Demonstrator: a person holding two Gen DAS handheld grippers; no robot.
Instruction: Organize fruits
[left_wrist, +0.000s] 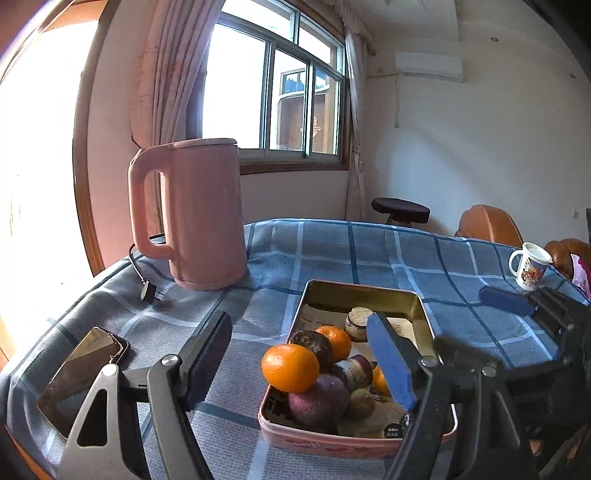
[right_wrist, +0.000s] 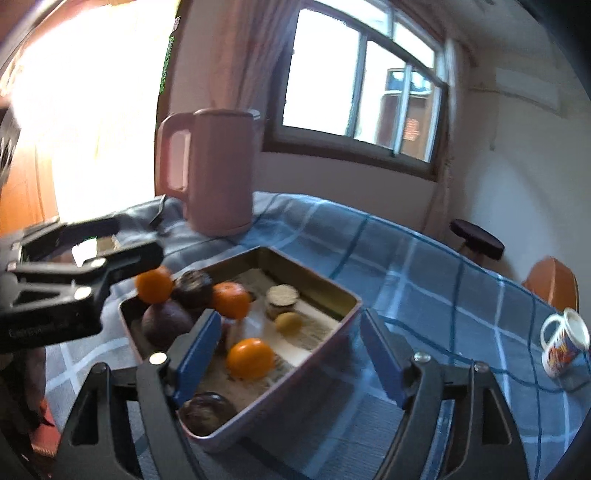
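Blue-padded left gripper (left_wrist: 303, 354) and right gripper (right_wrist: 288, 354) gape empty, partly hiding the tin's (left_wrist: 421, 306) fruit.

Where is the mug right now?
In both wrist views the mug stands at the far right on the checked tablecloth, well clear of the fruit tin.

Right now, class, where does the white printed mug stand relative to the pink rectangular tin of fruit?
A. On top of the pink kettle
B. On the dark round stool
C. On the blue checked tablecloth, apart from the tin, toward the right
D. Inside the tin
C: the white printed mug stands on the blue checked tablecloth, well clear of the pink rectangular tin.
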